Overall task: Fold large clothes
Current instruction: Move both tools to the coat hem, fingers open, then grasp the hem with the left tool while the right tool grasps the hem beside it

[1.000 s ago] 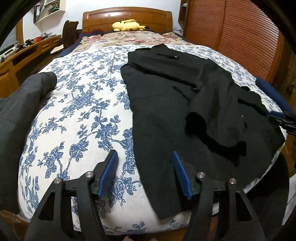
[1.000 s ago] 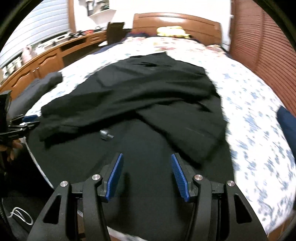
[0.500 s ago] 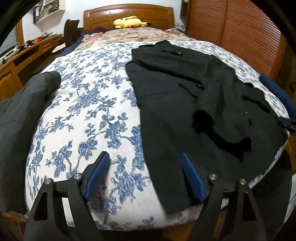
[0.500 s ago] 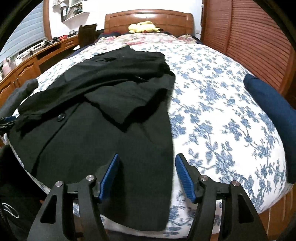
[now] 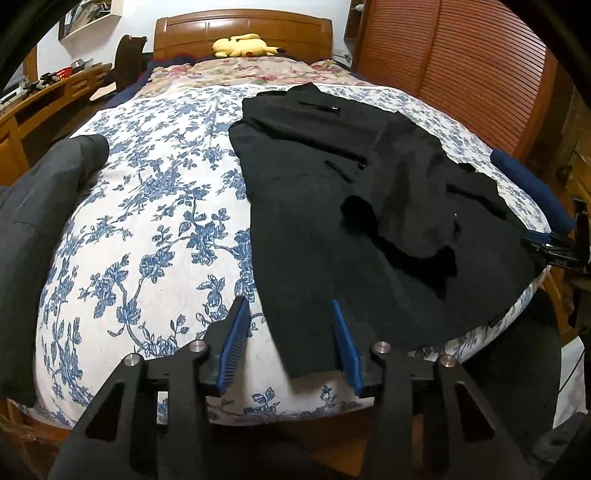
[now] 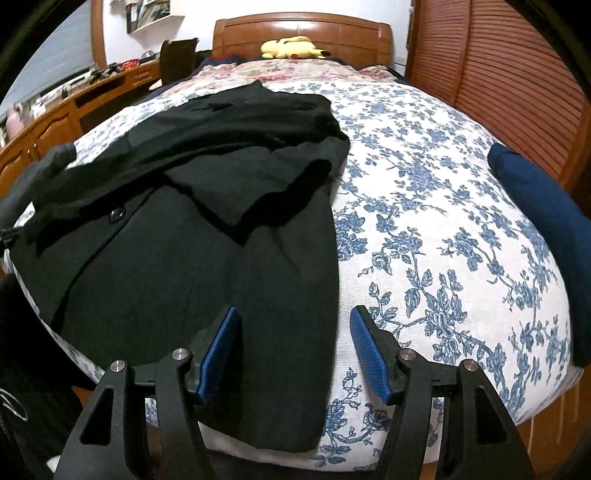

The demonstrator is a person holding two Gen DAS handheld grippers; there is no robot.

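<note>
Left hand-held gripper (image 5: 290, 341): jaws spread wide, nothing between the blue ribbed pads; it hangs over the foot edge of the bed, with the left bottom corner of the garment's hem lying in the gap below the pads.
Right hand-held gripper (image 6: 293, 349): also spread and empty, poised over the foot edge, the right bottom corner of the hem under its gap.
Task garment: a large black woven coat with dark buttons (image 6: 207, 229) lies lengthwise on the bed, collar towards the wooden headboard (image 5: 243, 33), hem draped slightly over the foot edge; a sleeve is folded across its body and looks rumpled.
Bed surface: white bedspread printed with blue flowers (image 5: 147, 229), bare on either side of the coat.
Neighbours: a dark grey folded garment (image 5: 33, 221) at the bed's left edge, a navy blue rolled cloth (image 6: 535, 206) at the right edge, a yellow plush toy (image 5: 243, 46) by the headboard.
Likely step: taking both hem corners to fold the coat up towards the collar.
Risk, grip: pads closing on a single layer, or on bedspread along with coat, would drag the cover or leave the under-layer behind.
Risk, fold: the loose sleeve may slide out and bunch when the hem lifts, giving a lopsided fold.
Risk, slip: heavy cloth overhanging the foot edge could pull off the bed if one corner is missed.
</note>
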